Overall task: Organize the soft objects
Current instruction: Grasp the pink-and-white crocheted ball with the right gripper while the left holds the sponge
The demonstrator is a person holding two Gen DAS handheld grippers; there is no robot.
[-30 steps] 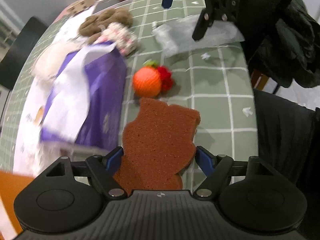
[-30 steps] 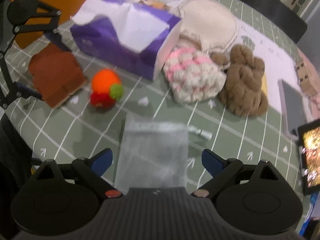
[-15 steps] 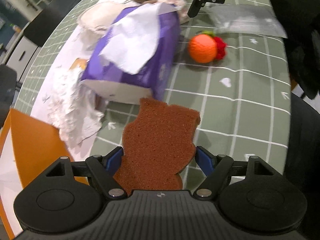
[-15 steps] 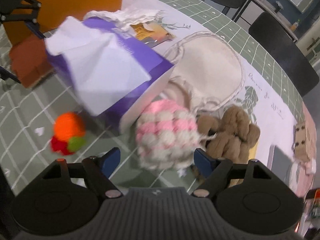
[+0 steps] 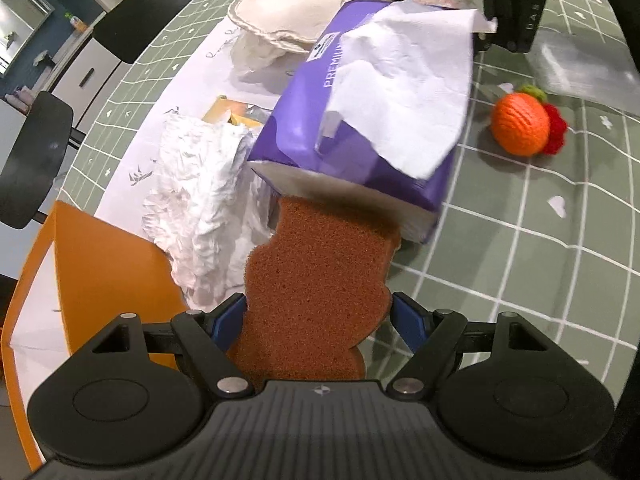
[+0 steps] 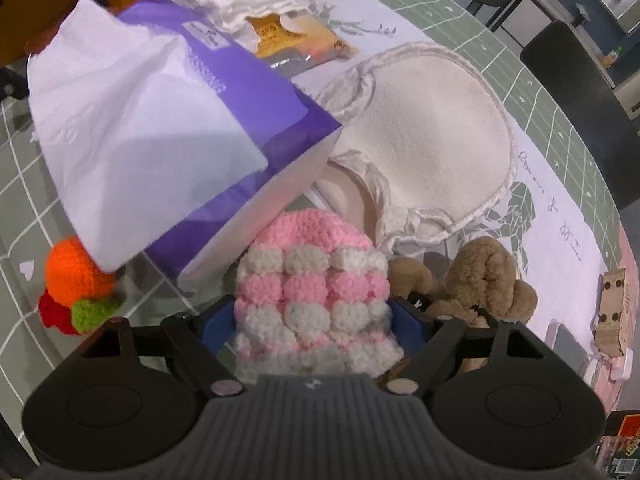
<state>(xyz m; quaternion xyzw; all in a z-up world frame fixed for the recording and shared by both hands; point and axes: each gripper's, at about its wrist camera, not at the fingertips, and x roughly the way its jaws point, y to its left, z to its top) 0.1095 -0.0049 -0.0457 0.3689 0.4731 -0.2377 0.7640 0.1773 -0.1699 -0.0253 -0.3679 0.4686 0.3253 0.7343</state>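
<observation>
A brown sponge (image 5: 316, 272) with a wavy outline sticks out forward from my left gripper (image 5: 318, 316), which is shut on its sides. The sponge's far end overlaps the near end of a purple tissue box (image 5: 360, 160). In the right wrist view a pink and white crochet hat (image 6: 312, 280) lies on the table and fills the gap of my right gripper (image 6: 314, 320). The blue pads (image 6: 216, 320) stand at its edges and the hat does not look squeezed. A brown plush toy (image 6: 480, 280) lies just right of the hat.
An orange bin (image 5: 104, 264) sits at the left, with crumpled white paper (image 5: 200, 200) beside it. An orange crochet ball (image 5: 520, 124) and a clear plastic bag (image 5: 580, 64) lie right of the box. Behind the hat lies a cream round cloth (image 6: 432, 128). Dark chairs ring the table.
My left gripper carried the sponge leftward, past the tissue box toward the orange bin. My right gripper left the plastic bag, swung over to the crochet hat and came down around it.
</observation>
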